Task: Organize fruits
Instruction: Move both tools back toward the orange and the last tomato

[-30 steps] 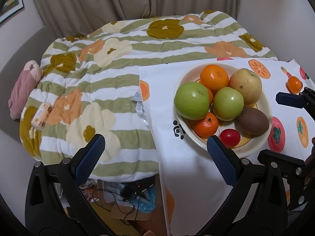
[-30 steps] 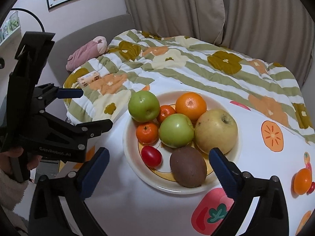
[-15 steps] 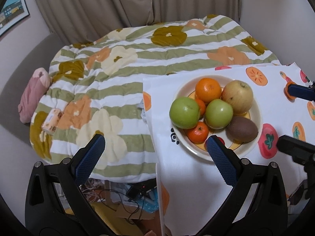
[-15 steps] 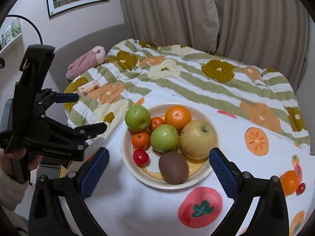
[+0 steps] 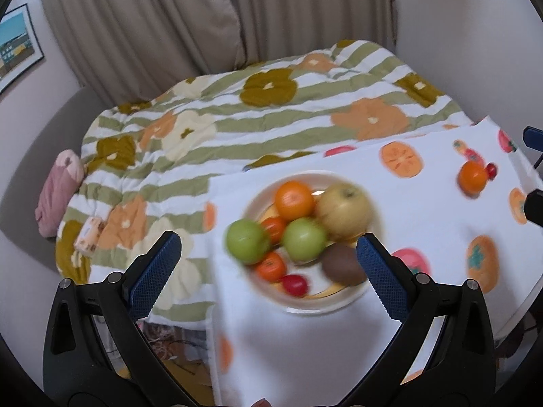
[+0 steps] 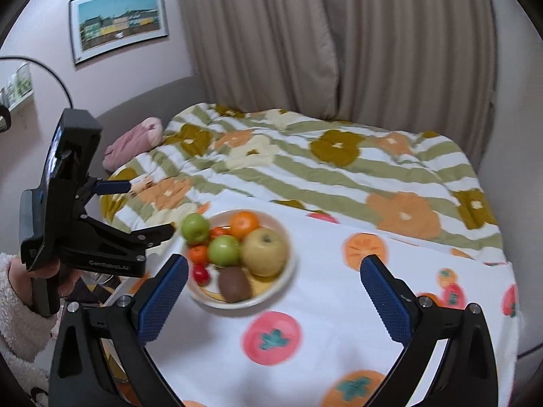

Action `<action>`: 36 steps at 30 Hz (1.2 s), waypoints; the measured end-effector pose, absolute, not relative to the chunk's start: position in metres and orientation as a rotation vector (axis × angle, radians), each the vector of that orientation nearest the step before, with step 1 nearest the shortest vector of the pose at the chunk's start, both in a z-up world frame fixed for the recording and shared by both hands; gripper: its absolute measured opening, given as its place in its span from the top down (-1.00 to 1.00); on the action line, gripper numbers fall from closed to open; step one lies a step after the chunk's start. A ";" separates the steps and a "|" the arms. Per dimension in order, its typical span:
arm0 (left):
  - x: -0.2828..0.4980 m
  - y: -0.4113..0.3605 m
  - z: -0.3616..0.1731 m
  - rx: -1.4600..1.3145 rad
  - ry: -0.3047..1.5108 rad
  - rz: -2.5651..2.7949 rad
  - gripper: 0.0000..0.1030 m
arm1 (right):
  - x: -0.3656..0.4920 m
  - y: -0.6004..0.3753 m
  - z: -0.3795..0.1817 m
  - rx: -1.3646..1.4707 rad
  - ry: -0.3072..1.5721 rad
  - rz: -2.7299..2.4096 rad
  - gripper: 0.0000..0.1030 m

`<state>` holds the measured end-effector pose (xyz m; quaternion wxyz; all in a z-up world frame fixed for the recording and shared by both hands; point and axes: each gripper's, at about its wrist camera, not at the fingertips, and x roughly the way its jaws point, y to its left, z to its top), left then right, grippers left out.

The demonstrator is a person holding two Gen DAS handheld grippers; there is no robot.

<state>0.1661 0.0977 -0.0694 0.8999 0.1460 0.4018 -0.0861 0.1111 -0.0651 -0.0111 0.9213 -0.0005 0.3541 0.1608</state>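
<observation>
Left wrist view: the left tongs (image 5: 268,257) stand wide apart and hold nothing, hanging short of the bowl (image 5: 339,302) on the table (image 5: 424,224). The bowl is piled with 2 green apples (image 5: 247,245), a yellow apple (image 5: 344,211), an orange (image 5: 294,200), 2 small tangerines (image 5: 270,266), a kiwi (image 5: 342,266) and a cherry tomato (image 5: 294,284). A loose tangerine (image 5: 471,177) with a tiny red fruit (image 5: 490,169) touching it lies on the tablecloth, well apart from the bowl. I judge the apples firm, heavy and smooth-skinned, best taken across the widest part so they cannot squirt out. The kiwi and tangerines look softer and want a gentle squeeze; the tomato is the most easily burst. The pile may roll if a lower fruit is pulled first. No writing shows here.

Right wrist view: the right tongs (image 6: 274,293) are also wide and empty, above the tablecloth just right of the bowl (image 6: 271,296). The left tongs (image 6: 142,210) appear at the left edge in a hand (image 6: 40,273), and their body carries pale lettering that reads roughly "GenRobot.AI" (image 6: 109,265). The framed picture (image 6: 118,22) on the wall has no legible text.
</observation>
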 end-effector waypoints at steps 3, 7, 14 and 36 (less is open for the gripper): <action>0.163 0.065 -0.065 0.310 0.813 -0.200 -1.00 | 0.105 -0.106 -0.006 0.012 0.722 0.257 -0.97; 0.158 0.027 -0.062 0.320 0.796 -0.224 -1.00 | 0.097 -0.156 -0.002 0.041 0.728 0.182 -0.97; 0.148 -0.045 -0.071 0.315 0.798 -0.288 -1.00 | 0.091 -0.233 -0.012 0.056 0.758 0.061 -0.97; 0.164 -0.186 -0.159 0.334 0.871 -0.462 -1.00 | 0.128 -0.316 -0.109 0.087 0.882 0.108 -0.97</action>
